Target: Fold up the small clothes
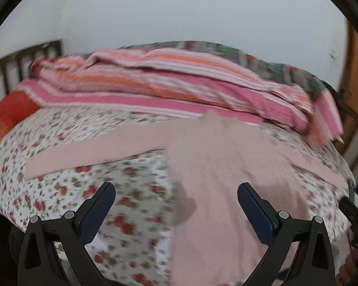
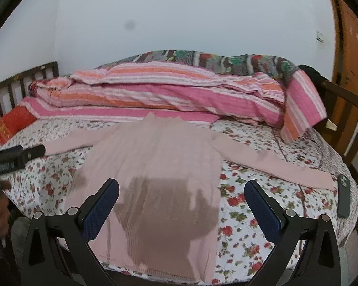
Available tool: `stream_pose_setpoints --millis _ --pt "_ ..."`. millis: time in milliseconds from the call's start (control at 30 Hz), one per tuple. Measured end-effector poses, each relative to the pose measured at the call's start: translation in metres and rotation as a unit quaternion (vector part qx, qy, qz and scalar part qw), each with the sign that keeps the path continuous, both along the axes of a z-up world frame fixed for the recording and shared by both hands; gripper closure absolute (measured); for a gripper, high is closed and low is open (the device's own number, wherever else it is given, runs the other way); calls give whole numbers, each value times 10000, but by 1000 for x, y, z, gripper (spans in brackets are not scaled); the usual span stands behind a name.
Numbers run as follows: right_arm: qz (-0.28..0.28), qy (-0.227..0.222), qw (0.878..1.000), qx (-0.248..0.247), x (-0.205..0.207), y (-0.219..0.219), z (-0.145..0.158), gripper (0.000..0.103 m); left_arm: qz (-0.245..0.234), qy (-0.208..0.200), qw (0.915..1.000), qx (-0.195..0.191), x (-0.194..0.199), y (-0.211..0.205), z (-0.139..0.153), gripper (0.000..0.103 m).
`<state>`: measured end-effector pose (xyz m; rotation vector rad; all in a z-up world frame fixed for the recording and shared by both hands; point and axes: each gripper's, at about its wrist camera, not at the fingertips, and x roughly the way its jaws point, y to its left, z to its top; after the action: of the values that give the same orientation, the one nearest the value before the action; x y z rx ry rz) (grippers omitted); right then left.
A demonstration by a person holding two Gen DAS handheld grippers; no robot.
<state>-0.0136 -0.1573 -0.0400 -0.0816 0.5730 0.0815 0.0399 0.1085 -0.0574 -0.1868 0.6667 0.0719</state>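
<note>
Sweater (image 2: 155,166) flat on bed (image 2: 250,202), neck away, sleeves sideways | left gripper (image 1: 176,205) jaws spread | right gripper (image 2: 181,202) jaws spread

left tongs (image 1: 176,199): jaws spread wide, holding nothing | right tongs (image 2: 181,196): jaws spread wide, holding nothing

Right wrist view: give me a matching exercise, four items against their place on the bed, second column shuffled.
Items:
1. pink sweater
2. phone
3. striped quilt
4. red box

Places:
A. far left, near the headboard slats
B. spread flat in the middle, sleeves out
C. right edge of the bed
D. bunched along the far side

Pairs: 1-B, 2-C, 3-D, 4-A
</note>
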Motion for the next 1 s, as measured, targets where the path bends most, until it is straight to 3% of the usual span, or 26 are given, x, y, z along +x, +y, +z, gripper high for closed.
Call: stream_pose_setpoints --millis 133,300,400,467,567,700,833,867,933,1000 --pt "53 110 9999 10 22 5 -17 0 495 230 9974 -468 17 61 -32 4" --pt "192 471 9979 401 54 4 -42 1 1032 422 9912 -706 35 122 -70 15" --pt "50 551 9977 395 71 4 -59 3 1401 548 9851 -839 42 156 -92 16" --pt "-34 646 9972 382 79 2 -68 6 1598 599 9801 -1012 47 177 -105 22" --pt "-152 791 9957 449 95 -5 -82 10 1831 545 9724 -1341 51 205 -120 26" --pt "-132 984 9936 536 120 -12 -95 19 2146 178 9610 -1733 52 235 -129 28" --pt "-131 988 9929 651 139 -18 -97 20 2457 62 9518 -1835 59 257 -131 34" --pt "-128 980 9929 664 145 -19 -97 20 2531 75 9508 -1787 63 261 -132 40" --pt "-133 961 9932 639 156 -20 -96 20 2742 195 9505 -1446 71 262 -129 54" --pt "-168 917 9937 622 167 -23 -94 20 2841 199 9499 -1284 74 264 -127 57"
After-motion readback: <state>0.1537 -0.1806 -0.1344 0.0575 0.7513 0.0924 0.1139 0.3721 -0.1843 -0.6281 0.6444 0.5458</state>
